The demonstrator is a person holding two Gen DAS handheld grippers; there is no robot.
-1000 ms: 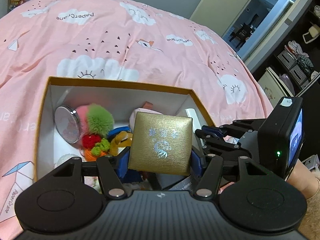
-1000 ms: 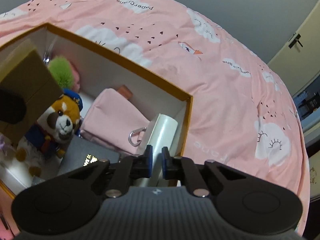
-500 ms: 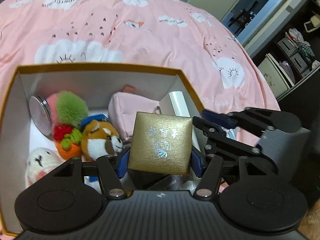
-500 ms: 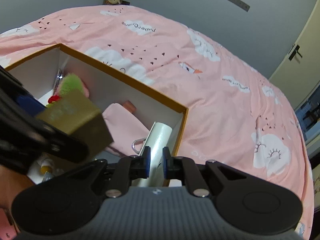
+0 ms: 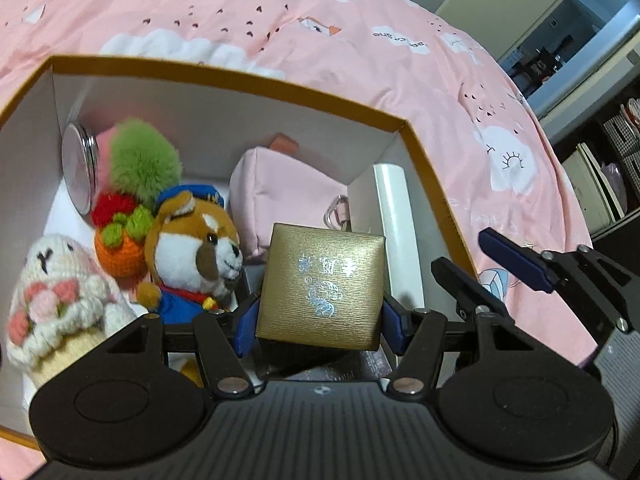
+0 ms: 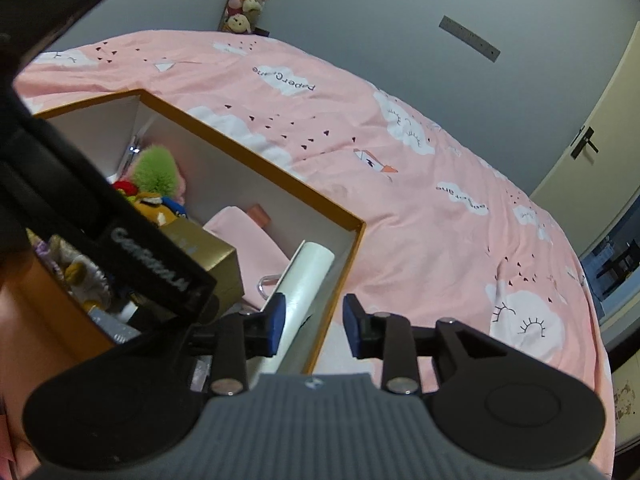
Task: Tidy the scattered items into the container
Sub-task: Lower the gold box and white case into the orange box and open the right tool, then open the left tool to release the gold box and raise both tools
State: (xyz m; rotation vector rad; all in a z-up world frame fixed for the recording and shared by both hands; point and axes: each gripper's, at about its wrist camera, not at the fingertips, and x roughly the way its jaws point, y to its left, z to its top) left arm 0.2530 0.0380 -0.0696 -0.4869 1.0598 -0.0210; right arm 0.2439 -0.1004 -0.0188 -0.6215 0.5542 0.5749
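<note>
Left gripper (image 5: 320,320): jaws clamp the gold box (image 5: 322,286) by its two sides, held over the open container (image 5: 424,156) on the bed (image 5: 360,40). Right gripper (image 6: 314,326): jaws opening, nothing between them, at the container's right wall beside the white roll (image 6: 306,276).

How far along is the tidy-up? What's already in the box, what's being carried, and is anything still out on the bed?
Done: plush fox, knitted bunny, pink pouch and white roll lie in the box. In hand: the left gripper clamps the gold case over the box, unreleased. The right gripper is opening, empty. No loose items show on the bedspread.
</note>
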